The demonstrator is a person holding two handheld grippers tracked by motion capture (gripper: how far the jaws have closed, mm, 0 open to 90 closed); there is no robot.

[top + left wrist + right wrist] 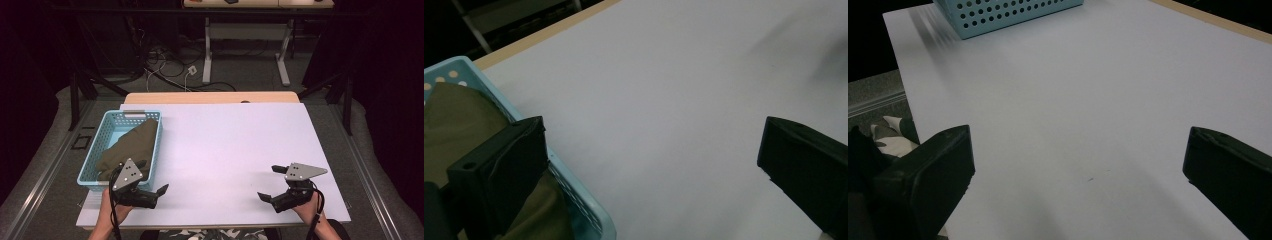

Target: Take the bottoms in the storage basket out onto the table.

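A light blue perforated basket [99, 134] stands at the table's left side, and a folded olive-green cloth [131, 145] lies inside it. My left gripper [147, 185] is open at the basket's near right corner. In the left gripper view [654, 132] one jaw hangs over the basket rim [589, 207] and the cloth [459, 115], the other over bare table. My right gripper [270, 183] is open near the front right, holding nothing. The right gripper view [1078, 142] looks across the white surface toward the basket [1008, 12].
The white tabletop [230, 145] stretches between the two grippers. A wooden strip [210, 97] runs along its far edge. Beyond it are floor cables [165, 70] and a white desk frame [245, 45]. Dark stands flank both sides.
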